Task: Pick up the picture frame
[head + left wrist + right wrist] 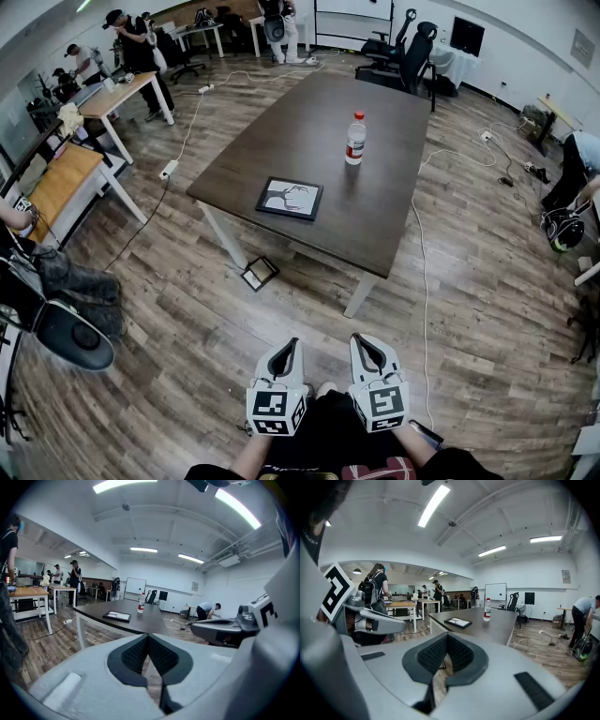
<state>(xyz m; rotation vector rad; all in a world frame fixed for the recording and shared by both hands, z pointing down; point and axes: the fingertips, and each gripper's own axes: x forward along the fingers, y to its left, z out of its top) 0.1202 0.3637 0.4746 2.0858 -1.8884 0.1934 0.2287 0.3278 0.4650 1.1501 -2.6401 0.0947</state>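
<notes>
Head view: the picture frame [290, 199] lies flat on the dark counter [375, 216], print side up, near the corner closest to the person. A water bottle [355, 139] stands well apart from it, further along the top.
Frame from the claws: the left gripper view catches it as a thin flat slab by the counter's near edge, and the right gripper view shows it too, with bare top all round.
Handling: it looks light and stiff, a thin dark border round a pale print. If the face is glazed (no telling from here), it is fragile and slick, so no squeezing across the pane.
Where to grip: my call is the border along one side, best the side nearest the counter's rim. It lies flush, so it likely has to be tipped or slid out over the rim before a pad can get underneath.
Left claw [293, 343]: pads pressed together with nothing between them, held low over the floor and well short of the counter.
Right claw [360, 338]: same story, jaws closed tight on nothing, just beside its partner.
Next: both claws need to spread before they reach the frame.
</notes>
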